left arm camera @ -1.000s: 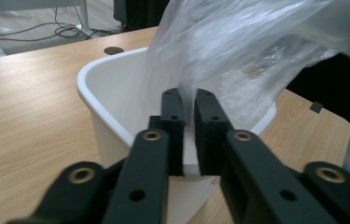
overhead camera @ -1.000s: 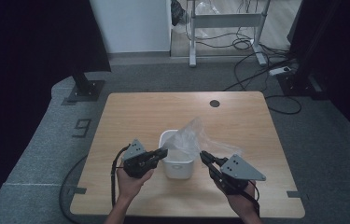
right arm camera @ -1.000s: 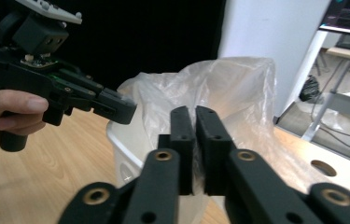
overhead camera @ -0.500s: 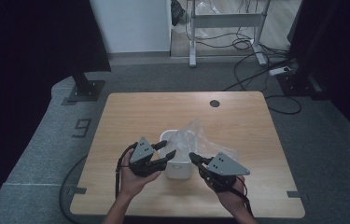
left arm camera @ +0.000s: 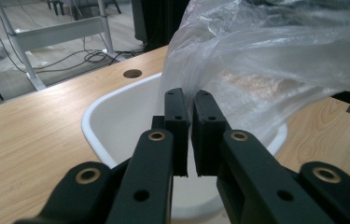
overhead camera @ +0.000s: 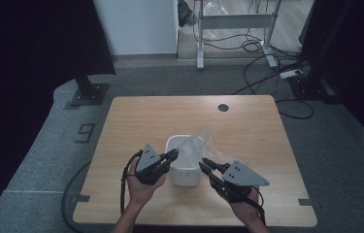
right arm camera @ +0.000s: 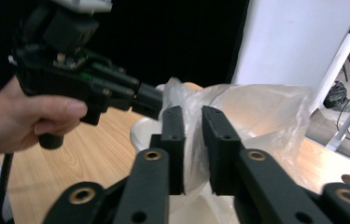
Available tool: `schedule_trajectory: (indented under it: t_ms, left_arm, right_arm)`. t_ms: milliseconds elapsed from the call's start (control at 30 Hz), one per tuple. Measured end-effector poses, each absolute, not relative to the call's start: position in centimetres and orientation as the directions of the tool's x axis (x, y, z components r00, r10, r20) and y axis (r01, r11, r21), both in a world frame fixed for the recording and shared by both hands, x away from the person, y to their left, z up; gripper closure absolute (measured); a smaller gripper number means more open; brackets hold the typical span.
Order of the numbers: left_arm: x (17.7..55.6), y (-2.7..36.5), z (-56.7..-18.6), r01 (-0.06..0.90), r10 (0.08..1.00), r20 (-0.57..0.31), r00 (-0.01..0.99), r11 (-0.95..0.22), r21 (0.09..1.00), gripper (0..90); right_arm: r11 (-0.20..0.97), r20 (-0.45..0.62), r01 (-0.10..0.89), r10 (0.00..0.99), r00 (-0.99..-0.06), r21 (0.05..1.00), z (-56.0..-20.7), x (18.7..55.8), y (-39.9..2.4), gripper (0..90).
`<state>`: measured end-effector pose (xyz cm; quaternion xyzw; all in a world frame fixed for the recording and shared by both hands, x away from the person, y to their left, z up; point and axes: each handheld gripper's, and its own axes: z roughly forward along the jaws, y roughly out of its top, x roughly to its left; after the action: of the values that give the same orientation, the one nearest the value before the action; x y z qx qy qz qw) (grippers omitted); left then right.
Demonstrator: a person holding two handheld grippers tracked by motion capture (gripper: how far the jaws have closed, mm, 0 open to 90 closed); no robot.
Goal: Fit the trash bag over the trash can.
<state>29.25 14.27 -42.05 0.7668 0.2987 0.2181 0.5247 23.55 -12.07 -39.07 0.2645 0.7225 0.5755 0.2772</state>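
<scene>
A: Clear plastic, thin and crinkled: a plastic bag (overhead camera: 200, 143) stands in and over a white tub (overhead camera: 183, 171). The tub sits near the middle of a pale wooden bench (overhead camera: 136, 116), on the side nearer the person.

B: Where are the person's hands?

A: Both come in from the near edge. The left hand-held gripper (overhead camera: 171, 156) is at the tub's left rim. The right hand-held gripper (overhead camera: 205, 165) is at the tub's right side, pointing toward the bag.

B: Is the left one gripping anything?

A: Its jaws have just been closing, and in the left gripper view (left arm camera: 187, 135) they stand almost together, with only a thin slit between them. The bag (left arm camera: 266, 70) rises right behind the tips. I cannot tell whether an edge of film is pinched there.

B: And the right one?

A: Its jaws have just been opening a little. In the right gripper view (right arm camera: 192, 140) a narrow gap shows between them, with a fold of the bag (right arm camera: 252, 112) running through it. The pads do not seem to press on the film. Beyond them, the other hand (right arm camera: 23, 121) holds the left hand-held gripper (right arm camera: 151, 101) just beside the bag's top.

B: Anything else on the bench?

A: A small round hole (overhead camera: 223, 107) near the far edge.
</scene>
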Motion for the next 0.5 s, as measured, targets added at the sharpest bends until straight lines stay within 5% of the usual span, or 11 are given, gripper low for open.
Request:
schedule_trajectory:
  t_ms: [500]
  left_arm:
    - [27.5, 14.6, -43.7, 0.228, 0.684, 0.011, 0.729, -0.259, 0.939, 88.1]
  right_arm:
    - [0.147, -0.085, 0.034, 0.727, -0.681, 0.989, -36.5, 23.0, -14.2, 63.3]
